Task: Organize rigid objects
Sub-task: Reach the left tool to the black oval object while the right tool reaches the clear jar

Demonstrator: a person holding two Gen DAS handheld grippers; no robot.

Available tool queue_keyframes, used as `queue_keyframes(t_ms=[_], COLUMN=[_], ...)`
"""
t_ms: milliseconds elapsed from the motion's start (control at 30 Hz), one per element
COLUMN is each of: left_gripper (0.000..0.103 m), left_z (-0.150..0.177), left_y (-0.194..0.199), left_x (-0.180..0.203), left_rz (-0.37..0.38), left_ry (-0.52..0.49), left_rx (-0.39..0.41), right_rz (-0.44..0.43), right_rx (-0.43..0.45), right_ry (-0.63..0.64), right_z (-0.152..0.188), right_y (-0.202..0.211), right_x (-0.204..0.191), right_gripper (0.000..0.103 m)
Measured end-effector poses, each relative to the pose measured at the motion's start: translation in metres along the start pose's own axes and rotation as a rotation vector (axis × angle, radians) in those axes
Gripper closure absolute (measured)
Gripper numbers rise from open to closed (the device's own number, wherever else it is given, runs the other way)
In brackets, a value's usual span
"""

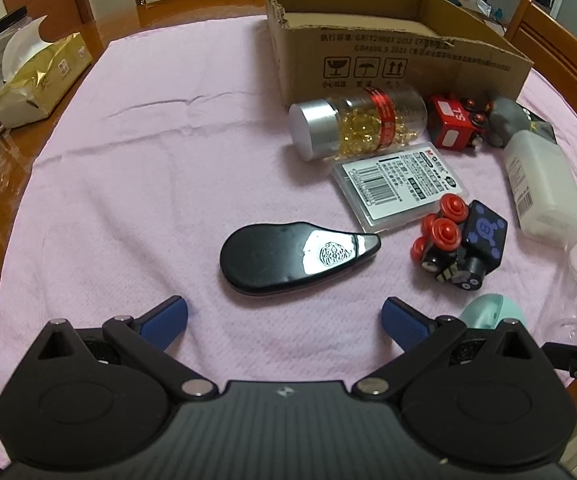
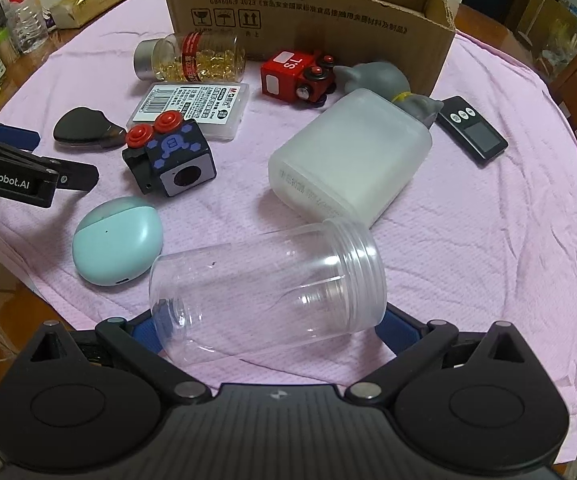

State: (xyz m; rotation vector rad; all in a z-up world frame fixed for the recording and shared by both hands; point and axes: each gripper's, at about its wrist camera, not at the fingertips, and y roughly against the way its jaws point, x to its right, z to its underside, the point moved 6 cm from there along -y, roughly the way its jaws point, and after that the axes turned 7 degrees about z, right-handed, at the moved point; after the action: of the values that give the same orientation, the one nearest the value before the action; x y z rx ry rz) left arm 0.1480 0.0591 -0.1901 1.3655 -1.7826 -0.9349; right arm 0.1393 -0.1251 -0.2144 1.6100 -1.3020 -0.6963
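My left gripper (image 1: 284,322) is open just above the pink cloth, with nothing between its blue fingers. A black teardrop-shaped case (image 1: 296,256) lies right in front of it. My right gripper (image 2: 268,332) is open, and a clear lidless jar (image 2: 264,292) lies on its side between its fingers. Whether the pads touch the jar is hidden. An open cardboard box (image 2: 308,12) stands at the back. In front of it lie a capsule bottle (image 2: 192,56), a red toy train (image 2: 296,76), a flat clear case (image 2: 192,108), a black cube toy (image 2: 168,156), a frosted white bottle (image 2: 352,156) and a mint earbud case (image 2: 116,240).
A grey rubber toy (image 2: 380,76) and a black timer (image 2: 472,132) lie at the right near the box. A gold tissue pack (image 1: 40,80) and water bottles (image 2: 20,8) stand off the cloth at the left. Wooden chairs ring the table.
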Motion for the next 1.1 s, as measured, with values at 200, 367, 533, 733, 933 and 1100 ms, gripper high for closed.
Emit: queue_keyframes(t_ms=[200,367,533,733,933,1100], left_gripper=[0.000,0.000,0.000,0.000,0.000,0.001], left_z=[-0.003,-0.014,-0.023,-0.025,-0.025,-0.026], left_y=[-0.002,-0.009,-0.014,-0.016,-0.016,-0.017], left_x=[0.001,0.008,0.009,0.006,0.007,0.006], left_rz=[-0.024,-0.051,-0.080,-0.081,-0.079,-0.071], left_ry=[0.032,0.081,0.117,0.125,0.120,0.119], left_rx=[0.032,0.035,0.057,0.047,0.047,0.027], right_rz=[-0.021,-0.029,-0.039,-0.041,-0.040,-0.046], right_rx=[0.022,0.027,0.037,0.049,0.034,0.029], right_ry=[0.046,0.065,0.083,0.085,0.084,0.102], right_z=[0.000,-0.001,-0.002,0.000,-0.002,-0.004], right_y=[0.000,-0.001,-0.002,-0.001,-0.002,0.003], right_x=[0.000,-0.001,-0.001,0.000,-0.001,-0.001], right_gripper=[0.000,0.000,0.000,0.000,0.000,0.000])
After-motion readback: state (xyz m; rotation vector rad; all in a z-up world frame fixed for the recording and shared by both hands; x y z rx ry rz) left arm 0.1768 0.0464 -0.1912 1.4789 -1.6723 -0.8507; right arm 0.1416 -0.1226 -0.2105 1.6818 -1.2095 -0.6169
